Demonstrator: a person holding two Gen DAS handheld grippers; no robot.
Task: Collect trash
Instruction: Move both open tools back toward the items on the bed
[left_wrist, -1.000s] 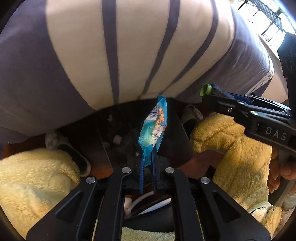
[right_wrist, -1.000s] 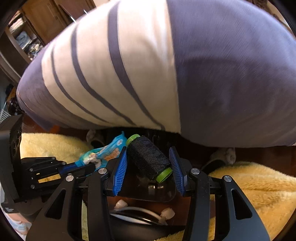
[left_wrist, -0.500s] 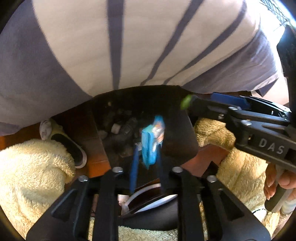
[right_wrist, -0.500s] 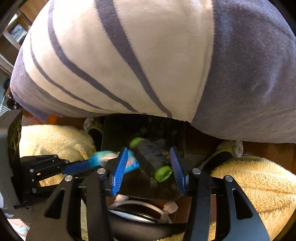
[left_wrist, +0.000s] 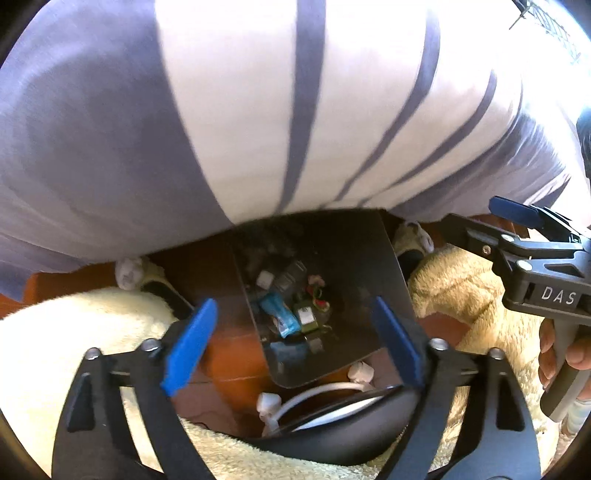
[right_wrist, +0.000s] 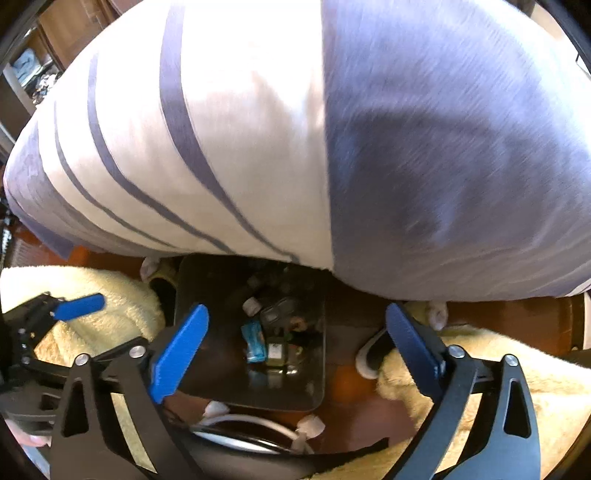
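Left tool (left_wrist: 293, 343) and right tool (right_wrist: 295, 347) both spread wide, empty

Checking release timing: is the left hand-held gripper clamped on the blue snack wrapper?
No, the left hand-held gripper is wide open and empty, and the blue snack wrapper lies inside the dark rectangular trash bin.

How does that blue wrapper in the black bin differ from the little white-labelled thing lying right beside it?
The blue wrapper is bright, crinkled and long; the white-labelled item is dark green, boxier and shorter. The wrapper lies nearer the bin's left wall in the left wrist view. Both lie loose at the bottom, touching or nearly so, below the open left gripper and right gripper.
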